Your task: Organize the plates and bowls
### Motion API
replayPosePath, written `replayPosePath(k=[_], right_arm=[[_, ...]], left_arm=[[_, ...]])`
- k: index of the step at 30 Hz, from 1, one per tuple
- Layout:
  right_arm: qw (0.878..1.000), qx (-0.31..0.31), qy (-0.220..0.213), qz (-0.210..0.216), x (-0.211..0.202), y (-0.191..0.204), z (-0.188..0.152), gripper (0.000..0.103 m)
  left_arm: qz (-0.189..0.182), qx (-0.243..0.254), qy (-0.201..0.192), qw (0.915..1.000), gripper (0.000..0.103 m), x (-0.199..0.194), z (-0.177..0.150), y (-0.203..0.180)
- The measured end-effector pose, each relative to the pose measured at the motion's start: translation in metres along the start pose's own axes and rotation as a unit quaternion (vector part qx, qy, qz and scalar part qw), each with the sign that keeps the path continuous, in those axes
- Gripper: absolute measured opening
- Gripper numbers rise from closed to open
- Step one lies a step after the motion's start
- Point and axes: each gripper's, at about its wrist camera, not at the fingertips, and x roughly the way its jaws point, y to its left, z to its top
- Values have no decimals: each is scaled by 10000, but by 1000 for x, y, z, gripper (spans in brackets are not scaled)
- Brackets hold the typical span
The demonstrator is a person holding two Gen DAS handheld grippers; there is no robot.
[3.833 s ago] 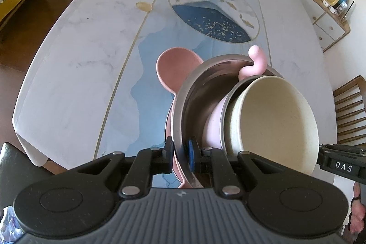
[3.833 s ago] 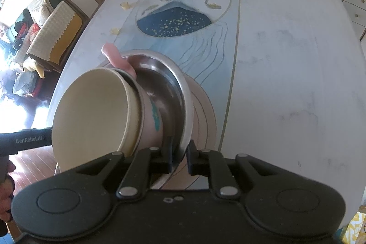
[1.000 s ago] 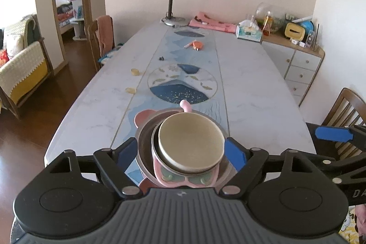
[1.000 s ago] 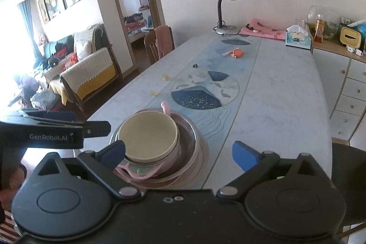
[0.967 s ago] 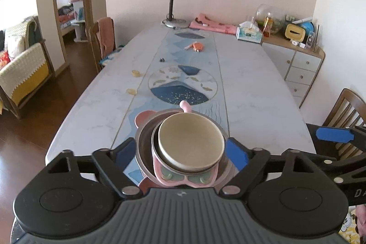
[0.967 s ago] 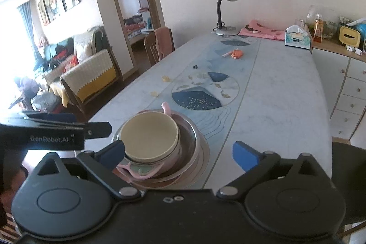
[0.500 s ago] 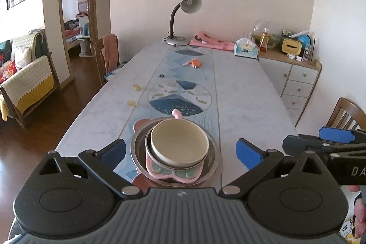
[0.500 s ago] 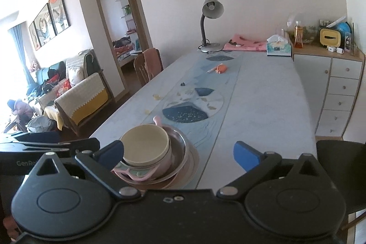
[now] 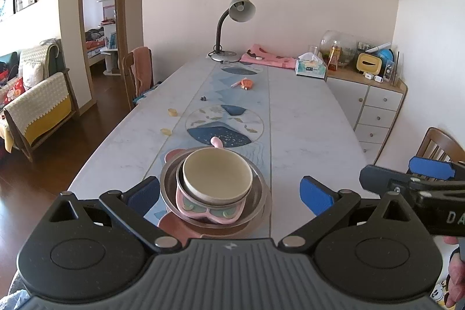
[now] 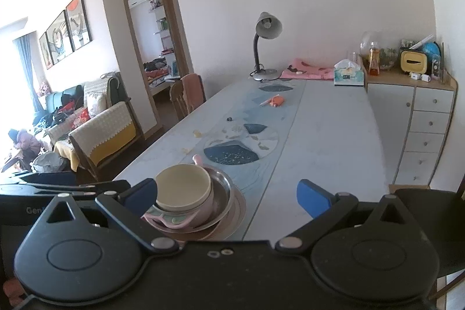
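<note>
I have let go and pulled both grippers back: the left gripper (image 9: 228,189) and right gripper (image 10: 226,193) gape wide, empty. The cream bowl (image 9: 217,175) sits nested in the pink bowl (image 9: 209,208), steel dish (image 9: 255,208) and plate (image 10: 239,208), so I judge stacking finished.

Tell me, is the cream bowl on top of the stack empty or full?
Empty. The cream bowl sits upright, nested in the pink dish, and its bare inside shows in both views.

The left gripper (image 9: 229,193) hangs wide open above a stack on the table (image 9: 305,130): cream bowl (image 9: 217,175) in pink bowl (image 9: 209,209), inside a steel plate (image 9: 258,208).
</note>
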Motion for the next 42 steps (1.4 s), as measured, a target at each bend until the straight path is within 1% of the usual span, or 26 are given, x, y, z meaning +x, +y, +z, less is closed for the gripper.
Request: replayPosePath(k=[2, 4, 9, 13, 21, 25, 29, 37, 42], right_arm=[[10000, 42, -35, -7, -1, -2, -1, 103], [9999, 73, -98, -108, -1, -3, -3, 103], [9998, 129, -19, -136, 2, -2, -4, 103], [9995, 177, -75, -231, 5, 1, -3, 103], [9984, -9, -285, -494, 7, 14, -2, 103], [9985, 51, -196, -507, 10, 14, -3, 103], [9983, 166, -84, -554, 14, 14, -4, 103], [9980, 245, 73, -577, 20, 13, -8, 103], [9981, 229, 87, -571, 20, 13, -8, 103]], left_arm=[[-39, -20, 23, 10000, 103, -1, -1, -1], [-24, 0, 26, 10000, 103, -2, -3, -3], [-57, -38, 15, 10000, 103, -2, -4, -1], [-95, -9, 4, 10000, 103, -1, -2, 5], [-218, 20, -30, 9998, 103, 6, 5, 17], [-284, 76, 9, 9996, 103, 8, 7, 20], [-333, 64, 130, 9993, 103, 13, 6, 23], [-326, 7, 289, 9990, 103, 18, 3, 26], [-305, 0, 286, 9991, 103, 19, 2, 26]])
